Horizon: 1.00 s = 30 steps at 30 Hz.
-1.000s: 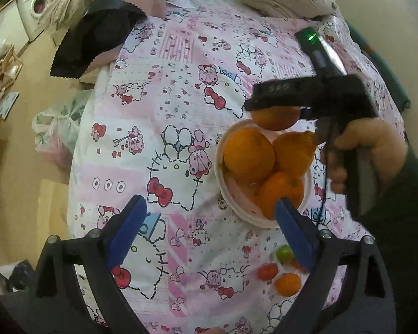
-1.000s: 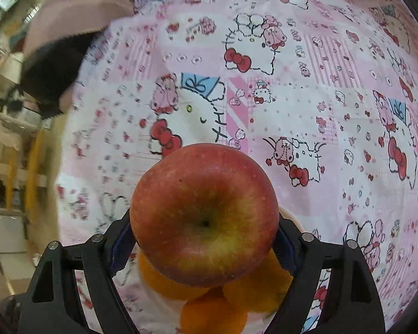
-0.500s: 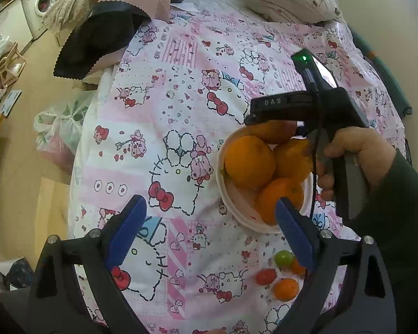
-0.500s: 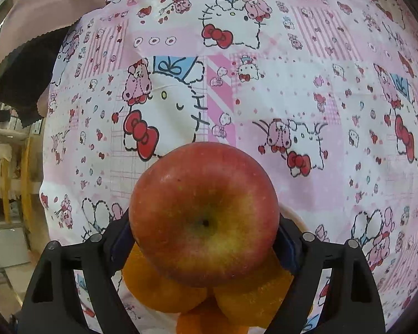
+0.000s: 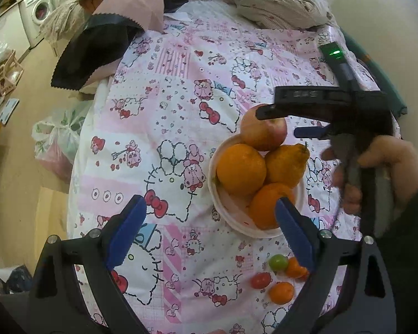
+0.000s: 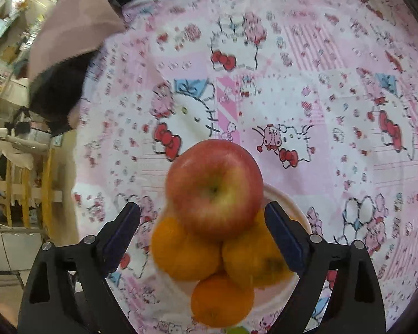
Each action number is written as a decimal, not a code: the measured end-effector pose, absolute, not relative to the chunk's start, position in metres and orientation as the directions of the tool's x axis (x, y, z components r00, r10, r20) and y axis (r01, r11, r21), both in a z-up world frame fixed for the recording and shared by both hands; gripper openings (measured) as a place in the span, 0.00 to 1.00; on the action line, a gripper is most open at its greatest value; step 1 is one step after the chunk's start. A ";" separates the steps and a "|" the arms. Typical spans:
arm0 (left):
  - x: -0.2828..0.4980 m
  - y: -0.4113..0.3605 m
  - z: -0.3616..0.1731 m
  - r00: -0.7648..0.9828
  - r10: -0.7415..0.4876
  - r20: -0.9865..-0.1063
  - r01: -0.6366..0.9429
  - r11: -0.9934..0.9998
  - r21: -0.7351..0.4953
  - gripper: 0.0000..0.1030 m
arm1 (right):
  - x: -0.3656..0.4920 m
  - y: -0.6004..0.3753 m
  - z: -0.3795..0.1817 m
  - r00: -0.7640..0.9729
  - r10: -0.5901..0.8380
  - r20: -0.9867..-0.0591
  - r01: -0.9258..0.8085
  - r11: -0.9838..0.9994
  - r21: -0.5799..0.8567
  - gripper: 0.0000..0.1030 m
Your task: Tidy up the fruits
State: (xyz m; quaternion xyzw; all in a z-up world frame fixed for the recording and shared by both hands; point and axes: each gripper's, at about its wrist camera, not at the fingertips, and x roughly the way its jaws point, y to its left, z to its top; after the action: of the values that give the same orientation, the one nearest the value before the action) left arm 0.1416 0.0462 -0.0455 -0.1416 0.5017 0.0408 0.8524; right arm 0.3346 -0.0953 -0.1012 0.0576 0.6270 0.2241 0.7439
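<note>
Right wrist view: apple (image 6: 214, 189) is seen resting atop three oranges (image 6: 185, 253) in the bowl (image 6: 298, 214), right gripper (image 6: 202, 235) spread and clear of it. Placement step judged complete. Left gripper (image 5: 209, 231) is held spread, empty; small fruits (image 5: 278, 263) near the bedspread's (image 5: 181, 83) near edge are judged next, needing a gentle pinch.

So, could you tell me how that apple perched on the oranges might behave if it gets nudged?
The apple is round and smooth-skinned, so it would likely roll. It rests on three oranges heaped in the bowl, probably an unsteady seat. It looks firm, not squashy.
</note>
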 end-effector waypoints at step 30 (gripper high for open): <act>0.108 0.031 -0.037 0.561 -0.103 -0.822 -0.156 0.961 -0.228 0.89 | 0.127 -0.258 -0.051 0.327 0.489 -0.809 -0.124 0.871 0.476 0.90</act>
State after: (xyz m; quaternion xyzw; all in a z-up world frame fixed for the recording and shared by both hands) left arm 0.1075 0.0313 -0.0371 -0.1387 0.4685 0.0152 0.8724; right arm 0.1272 -0.2576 -0.0509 0.1667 0.5472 0.1922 0.7974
